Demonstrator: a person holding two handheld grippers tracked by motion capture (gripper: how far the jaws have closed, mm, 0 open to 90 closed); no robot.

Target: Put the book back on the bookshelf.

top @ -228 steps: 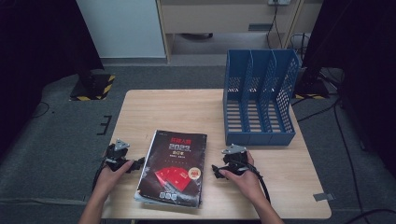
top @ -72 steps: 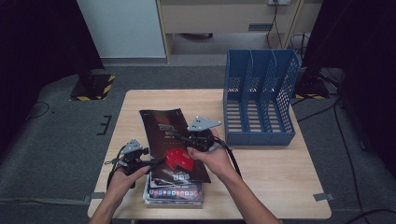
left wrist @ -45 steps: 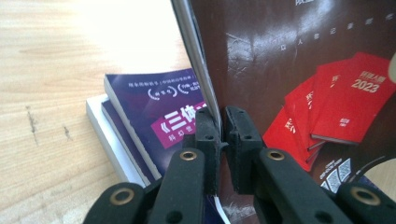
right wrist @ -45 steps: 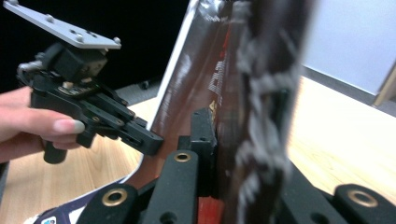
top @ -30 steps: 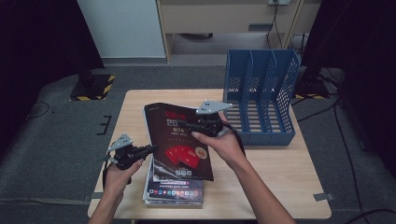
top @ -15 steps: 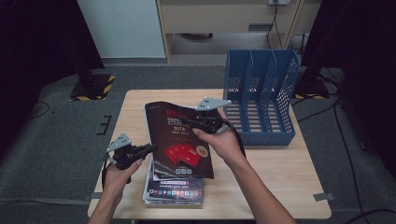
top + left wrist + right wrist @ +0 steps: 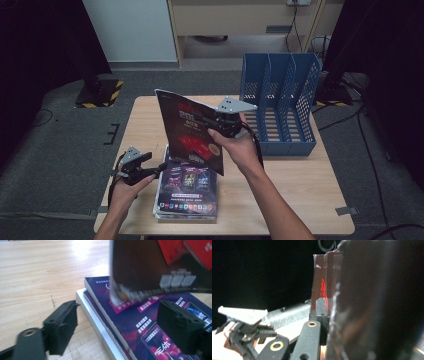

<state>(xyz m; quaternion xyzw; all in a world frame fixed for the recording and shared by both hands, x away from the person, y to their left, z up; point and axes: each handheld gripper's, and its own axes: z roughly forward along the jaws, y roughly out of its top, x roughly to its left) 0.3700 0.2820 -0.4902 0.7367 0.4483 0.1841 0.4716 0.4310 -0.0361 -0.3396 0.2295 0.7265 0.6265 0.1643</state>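
Above the table point(image 7: 150, 115), the dark red-printed magazine point(image 7: 192, 131) hangs lifted and tilted, clear of the stack of magazines point(image 7: 187, 190) and left of the blue file rack point(image 7: 280, 107); lifting appears complete, filing into the rack remains. The right gripper point(image 7: 220, 121) clamps the magazine's edge. The left gripper point(image 7: 159, 167), jaws just opened wide and empty, rests beside the stack.

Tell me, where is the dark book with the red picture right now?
In the high view the dark book is lifted upright over the middle of the table, pinched by the right gripper, above the stack of purple books and left of the blue file rack.
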